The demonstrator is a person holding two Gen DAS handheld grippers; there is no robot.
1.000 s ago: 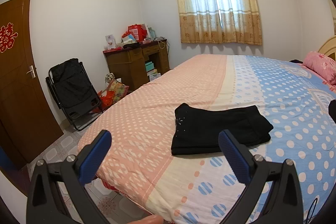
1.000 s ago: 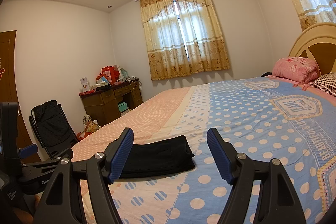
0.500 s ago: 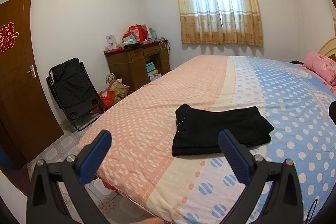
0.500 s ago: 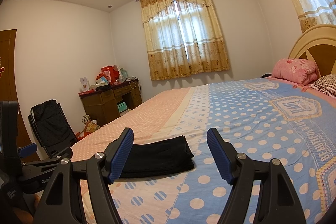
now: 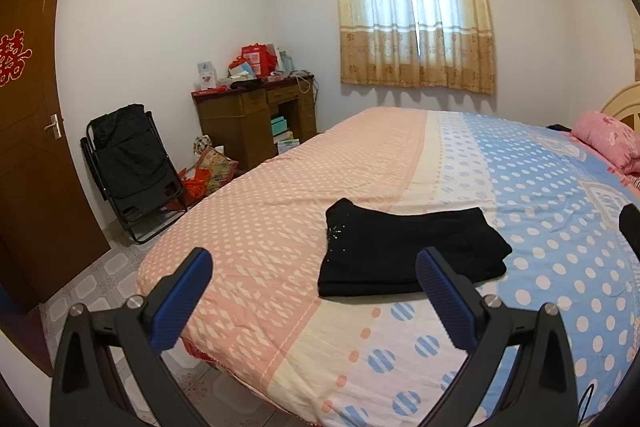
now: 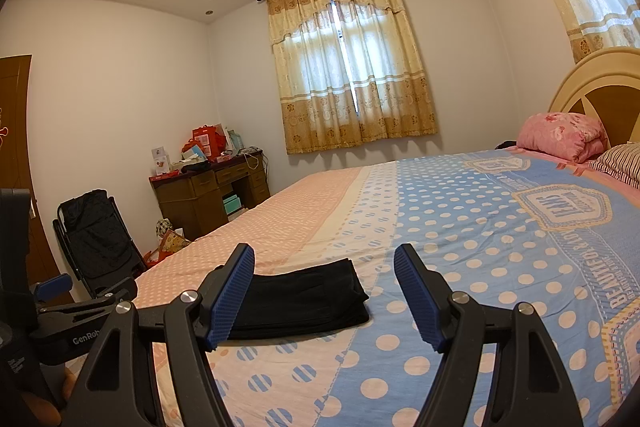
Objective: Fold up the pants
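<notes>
Black pants [image 5: 404,251] lie folded into a flat rectangle on the bed, near its front edge; they also show in the right wrist view [image 6: 304,299]. My left gripper [image 5: 314,267] is open and empty, held back from the bed edge, short of the pants. My right gripper [image 6: 324,273] is open and empty, above the bed, to the right of the pants and apart from them. The left gripper's body [image 6: 76,311] shows at the lower left of the right wrist view.
The bed [image 5: 520,187] has a pink, cream and blue dotted cover. A pink pillow [image 6: 560,141] and headboard [image 6: 600,91] are at the right. A folding chair [image 5: 132,167], a cluttered desk [image 5: 256,115] and a door [image 5: 28,147] stand at the left.
Both grippers stay open and nearly still. The left wrist view shifts very slightly. The pants have not moved.
</notes>
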